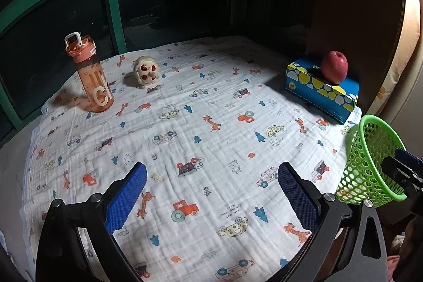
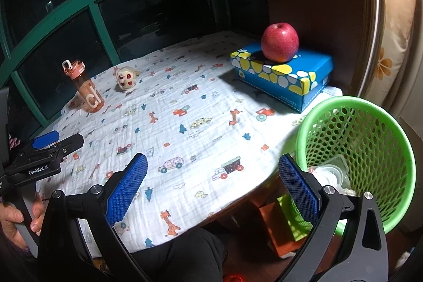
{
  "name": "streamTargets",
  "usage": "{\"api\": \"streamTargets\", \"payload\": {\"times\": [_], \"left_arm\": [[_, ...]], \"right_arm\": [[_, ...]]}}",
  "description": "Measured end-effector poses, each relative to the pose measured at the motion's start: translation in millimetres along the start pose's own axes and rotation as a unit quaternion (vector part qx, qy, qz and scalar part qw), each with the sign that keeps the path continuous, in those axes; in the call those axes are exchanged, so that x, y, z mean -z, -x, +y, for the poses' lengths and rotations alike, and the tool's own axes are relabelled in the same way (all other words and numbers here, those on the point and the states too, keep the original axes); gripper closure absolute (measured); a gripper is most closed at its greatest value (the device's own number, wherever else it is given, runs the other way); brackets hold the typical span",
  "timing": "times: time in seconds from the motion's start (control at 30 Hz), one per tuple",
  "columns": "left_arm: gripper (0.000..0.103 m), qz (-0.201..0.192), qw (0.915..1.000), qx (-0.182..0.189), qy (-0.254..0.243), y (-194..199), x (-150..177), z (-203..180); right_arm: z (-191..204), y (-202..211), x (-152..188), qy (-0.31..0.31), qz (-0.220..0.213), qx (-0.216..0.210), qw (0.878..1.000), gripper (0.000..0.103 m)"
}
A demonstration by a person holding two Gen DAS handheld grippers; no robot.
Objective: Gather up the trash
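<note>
Both grippers, left gripper point(image 1: 211, 192) and right gripper point(image 2: 212, 184), gape empty; light clear plastic trash point(image 2: 330, 173) in basket point(image 2: 396, 149) likely crushes, pinch rim.

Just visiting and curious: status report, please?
Both grippers open, left gripper, right gripper, holding nothing. Clear plastic trash already in green basket. No loose trash visible on the cloth.

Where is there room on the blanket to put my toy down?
The whole middle of the blanket is bare, between the orange bottle and the blue box. The back left is busier, with the bottle and a small toy close together.
</note>
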State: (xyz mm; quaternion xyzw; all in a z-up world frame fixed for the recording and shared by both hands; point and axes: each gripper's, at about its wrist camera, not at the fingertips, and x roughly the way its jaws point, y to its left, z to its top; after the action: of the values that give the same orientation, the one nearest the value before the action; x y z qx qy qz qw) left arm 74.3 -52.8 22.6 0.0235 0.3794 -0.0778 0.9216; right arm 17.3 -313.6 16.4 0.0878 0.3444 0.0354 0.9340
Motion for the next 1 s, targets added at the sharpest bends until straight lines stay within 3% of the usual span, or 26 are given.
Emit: {"api": "streamTargets", "payload": {"times": [1.0], "left_arm": [[0.007,-0.004,0.9995,-0.027,0.018,8.3,4.3,13.9]], "right_arm": [[19.5,-9.8,-0.7,0.017,0.009,-0.012,1.000,0.005]]}}
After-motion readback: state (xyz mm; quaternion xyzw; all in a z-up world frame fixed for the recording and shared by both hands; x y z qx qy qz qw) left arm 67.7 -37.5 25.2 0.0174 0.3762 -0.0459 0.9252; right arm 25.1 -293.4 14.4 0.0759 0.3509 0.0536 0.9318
